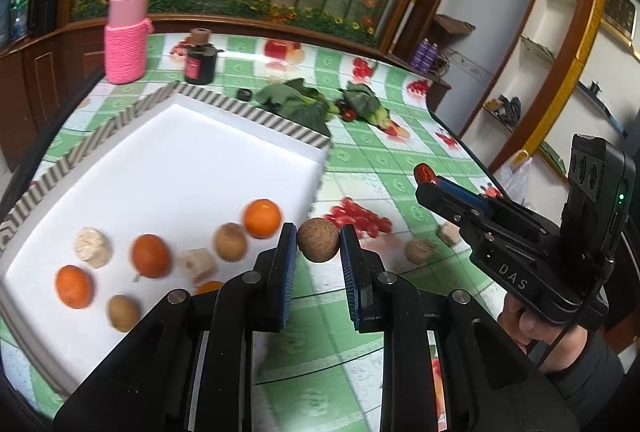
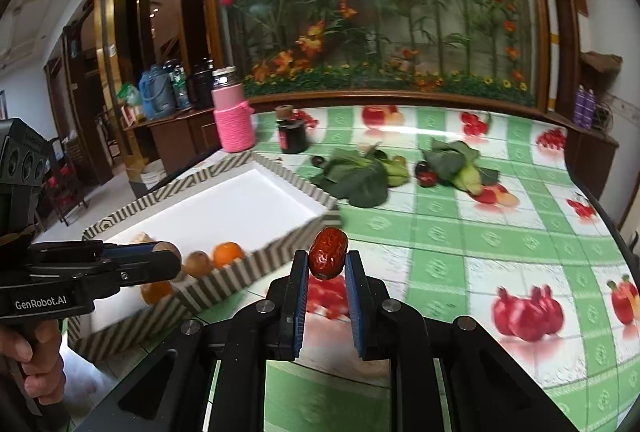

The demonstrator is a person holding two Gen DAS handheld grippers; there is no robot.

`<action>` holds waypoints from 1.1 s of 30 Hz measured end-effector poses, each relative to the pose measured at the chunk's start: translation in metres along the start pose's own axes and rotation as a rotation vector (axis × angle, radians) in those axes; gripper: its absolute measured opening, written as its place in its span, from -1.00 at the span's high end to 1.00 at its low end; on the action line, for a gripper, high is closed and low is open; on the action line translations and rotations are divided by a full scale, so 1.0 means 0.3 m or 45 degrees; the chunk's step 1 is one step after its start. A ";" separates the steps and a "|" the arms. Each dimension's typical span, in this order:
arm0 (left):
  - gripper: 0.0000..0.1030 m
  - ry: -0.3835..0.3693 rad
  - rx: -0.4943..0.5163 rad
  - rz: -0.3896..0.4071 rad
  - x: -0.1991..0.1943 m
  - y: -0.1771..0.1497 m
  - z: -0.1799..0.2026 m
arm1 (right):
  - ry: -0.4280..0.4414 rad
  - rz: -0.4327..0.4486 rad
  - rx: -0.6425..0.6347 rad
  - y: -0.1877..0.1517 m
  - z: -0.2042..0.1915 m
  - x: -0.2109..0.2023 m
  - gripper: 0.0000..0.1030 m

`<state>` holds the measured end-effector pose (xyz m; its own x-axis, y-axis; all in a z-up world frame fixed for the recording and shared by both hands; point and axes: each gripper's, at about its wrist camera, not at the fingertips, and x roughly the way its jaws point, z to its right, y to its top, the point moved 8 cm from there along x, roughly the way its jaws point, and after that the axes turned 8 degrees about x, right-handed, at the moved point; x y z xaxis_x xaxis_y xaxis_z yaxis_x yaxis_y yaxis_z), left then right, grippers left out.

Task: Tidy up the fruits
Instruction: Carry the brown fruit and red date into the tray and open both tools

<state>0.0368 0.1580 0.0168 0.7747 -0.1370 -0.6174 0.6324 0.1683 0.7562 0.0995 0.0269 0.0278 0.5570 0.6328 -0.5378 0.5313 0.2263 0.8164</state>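
My left claw [image 1: 319, 246] grips a round brown fruit [image 1: 318, 240] beside the white tray [image 1: 240, 152]; my right claw [image 2: 327, 264] pinches a red date [image 2: 328, 252] above the bench [image 2: 480, 232].

The fruits in the white tray [image 1: 200, 152] are motion-blurred, one orange [image 1: 209, 287] mostly hidden behind the left tool [image 1: 318, 244], and the small pale lumps [image 1: 93, 247] are perhaps dried pieces.
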 end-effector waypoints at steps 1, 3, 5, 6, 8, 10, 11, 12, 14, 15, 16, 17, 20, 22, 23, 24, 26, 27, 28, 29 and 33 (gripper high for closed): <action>0.60 0.013 -0.013 0.006 -0.013 0.000 -0.026 | 0.009 -0.001 -0.007 0.003 -0.016 0.007 0.66; 0.59 0.053 -0.047 0.014 -0.029 -0.001 -0.081 | 0.032 -0.003 -0.021 0.011 -0.053 0.026 0.66; 0.59 0.104 -0.082 0.012 -0.041 -0.005 -0.138 | 0.058 -0.002 -0.033 0.018 -0.088 0.042 0.66; 0.59 0.142 -0.107 0.014 -0.051 -0.008 -0.179 | 0.067 -0.002 -0.036 0.018 -0.102 0.048 0.66; 0.59 0.206 -0.160 0.018 -0.070 -0.016 -0.253 | 0.092 -0.006 -0.038 0.018 -0.134 0.064 0.66; 0.59 0.274 -0.194 0.020 -0.087 -0.023 -0.312 | 0.116 -0.012 -0.042 0.015 -0.164 0.081 0.66; 0.59 0.304 -0.207 0.019 -0.094 -0.030 -0.336 | 0.124 -0.015 -0.046 0.014 -0.174 0.086 0.66; 0.59 0.332 -0.221 0.011 -0.098 -0.037 -0.362 | 0.135 -0.017 -0.056 0.012 -0.193 0.095 0.66; 0.59 0.359 -0.239 -0.003 -0.098 -0.052 -0.390 | 0.155 -0.025 -0.069 0.010 -0.223 0.111 0.66; 0.59 0.380 -0.243 -0.015 -0.096 -0.059 -0.403 | 0.170 -0.033 -0.076 0.006 -0.245 0.123 0.66; 0.59 0.393 -0.244 -0.022 -0.090 -0.063 -0.408 | 0.179 -0.039 -0.083 0.002 -0.262 0.131 0.66; 0.59 0.404 -0.245 -0.027 -0.090 -0.067 -0.411 | 0.185 -0.044 -0.088 -0.002 -0.273 0.136 0.66; 0.59 0.450 -0.235 -0.036 -0.089 -0.073 -0.421 | 0.204 -0.071 -0.111 -0.019 -0.320 0.167 0.66; 0.59 0.466 -0.230 -0.049 -0.082 -0.074 -0.426 | 0.211 -0.104 -0.125 -0.037 -0.350 0.194 0.66; 0.59 0.472 -0.229 -0.054 -0.080 -0.077 -0.427 | 0.217 -0.119 -0.128 -0.043 -0.360 0.207 0.66; 0.59 0.480 -0.222 -0.063 -0.073 -0.080 -0.426 | 0.226 -0.133 -0.129 -0.050 -0.370 0.217 0.66; 0.59 0.488 -0.208 -0.076 -0.069 -0.086 -0.422 | 0.247 -0.157 -0.141 -0.066 -0.402 0.239 0.66; 0.59 0.499 -0.197 -0.083 -0.065 -0.088 -0.420 | 0.249 -0.160 -0.148 -0.070 -0.413 0.244 0.66; 0.59 0.509 -0.188 -0.089 -0.063 -0.089 -0.418 | 0.254 -0.166 -0.157 -0.076 -0.427 0.252 0.66; 0.59 0.514 -0.182 -0.094 -0.061 -0.091 -0.416 | 0.256 -0.169 -0.161 -0.078 -0.434 0.256 0.66; 0.59 0.521 -0.174 -0.104 -0.057 -0.095 -0.415 | 0.256 -0.186 -0.184 -0.095 -0.450 0.269 0.66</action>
<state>0.0056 0.2772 -0.0213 0.6412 0.2380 -0.7296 0.6642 0.3042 0.6829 0.0430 0.1716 -0.0104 0.3361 0.7167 -0.6111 0.4916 0.4199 0.7629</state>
